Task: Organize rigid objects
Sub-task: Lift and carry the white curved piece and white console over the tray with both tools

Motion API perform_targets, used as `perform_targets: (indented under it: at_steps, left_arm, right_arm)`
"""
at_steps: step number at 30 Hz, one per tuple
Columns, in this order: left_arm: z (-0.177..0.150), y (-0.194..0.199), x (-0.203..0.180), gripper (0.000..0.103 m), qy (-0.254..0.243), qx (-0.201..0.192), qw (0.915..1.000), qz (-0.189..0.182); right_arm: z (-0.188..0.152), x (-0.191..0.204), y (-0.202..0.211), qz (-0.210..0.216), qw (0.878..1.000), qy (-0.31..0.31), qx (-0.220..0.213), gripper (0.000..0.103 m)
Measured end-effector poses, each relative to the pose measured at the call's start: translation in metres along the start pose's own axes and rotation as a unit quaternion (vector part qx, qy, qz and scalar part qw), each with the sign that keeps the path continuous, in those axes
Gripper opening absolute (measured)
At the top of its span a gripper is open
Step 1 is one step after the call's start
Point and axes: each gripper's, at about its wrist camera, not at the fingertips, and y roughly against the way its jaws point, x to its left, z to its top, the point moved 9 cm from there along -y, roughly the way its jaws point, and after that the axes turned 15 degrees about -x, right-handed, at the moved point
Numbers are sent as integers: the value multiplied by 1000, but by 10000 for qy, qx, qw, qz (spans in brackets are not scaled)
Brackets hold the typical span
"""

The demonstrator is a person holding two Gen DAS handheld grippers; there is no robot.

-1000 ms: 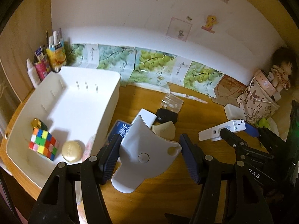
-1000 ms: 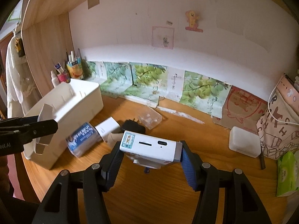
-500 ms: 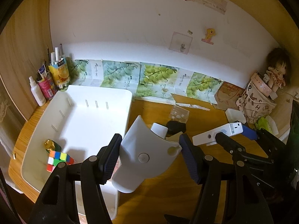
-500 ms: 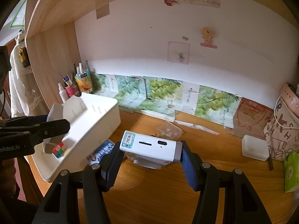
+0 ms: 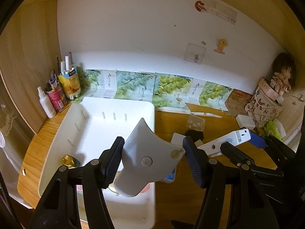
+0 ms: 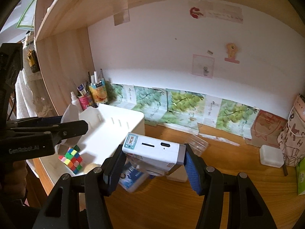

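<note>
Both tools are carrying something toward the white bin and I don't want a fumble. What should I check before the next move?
1. Left tool grips the grey plastic piece: ok.
2. Right tool grips the white device: ok.
3. Grey piece above the white bin: ok.
4. Bare bin floor for a drop, away from the colour cube: ok.
5. White device over the bin: not ok, beside it.

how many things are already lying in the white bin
3: a rubik's cube, a round cream piece beside it, a gold-topped item at the left wall. The held plastic piece may hide more.
</note>
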Motion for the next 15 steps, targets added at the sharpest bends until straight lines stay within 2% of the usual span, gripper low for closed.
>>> perform_targets:
  at_steps: [15]
  left_arm:
    - [5, 0, 60, 67, -53, -36, 9999, 121]
  right_arm:
    - [8, 67, -13, 154, 9997, 84, -161, 60]
